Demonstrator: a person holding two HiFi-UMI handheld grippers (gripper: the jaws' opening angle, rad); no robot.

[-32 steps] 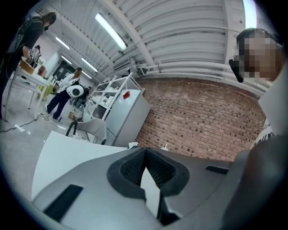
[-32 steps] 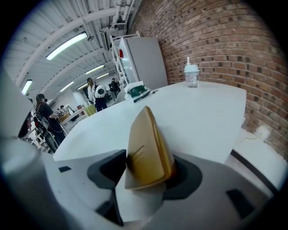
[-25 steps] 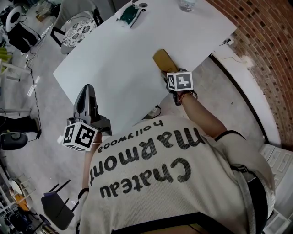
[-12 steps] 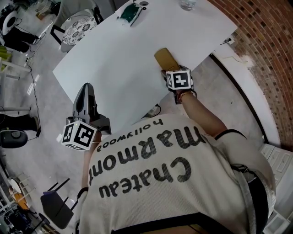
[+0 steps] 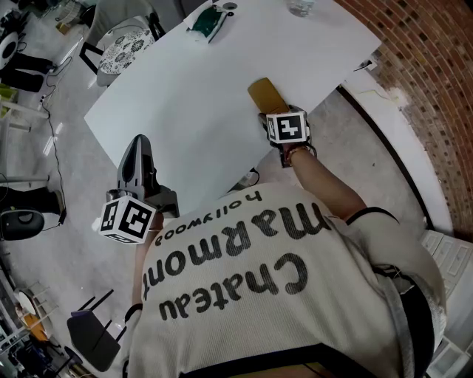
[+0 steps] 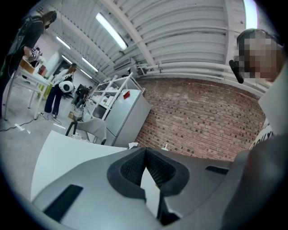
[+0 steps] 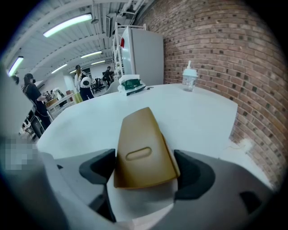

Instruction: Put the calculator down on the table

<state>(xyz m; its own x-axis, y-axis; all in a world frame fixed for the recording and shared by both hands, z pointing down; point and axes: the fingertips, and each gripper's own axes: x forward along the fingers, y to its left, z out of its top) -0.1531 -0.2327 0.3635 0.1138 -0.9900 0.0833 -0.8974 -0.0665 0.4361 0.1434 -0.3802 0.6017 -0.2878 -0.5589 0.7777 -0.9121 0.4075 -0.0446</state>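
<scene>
The calculator (image 5: 263, 95), tan with its back side up, lies flat on the white table (image 5: 192, 88) near the edge closest to me. In the right gripper view the calculator (image 7: 144, 150) sits between the jaws of my right gripper (image 7: 145, 169). Those jaws are opening, and the pads stand beside its long edges without pressing on it. From the head view my right gripper (image 5: 270, 118) is mostly hidden under its marker cube. My left gripper (image 5: 139, 144) hangs off the table's left corner over the floor. The left gripper (image 6: 146, 155) has its pads together and holds nothing.
A green object (image 5: 209, 22) and a clear cup (image 5: 301, 7) stand at the table's far end. A patterned chair (image 5: 126, 48) is beyond the left edge. A brick wall (image 5: 429, 66) runs along the right. People stand far off in the room.
</scene>
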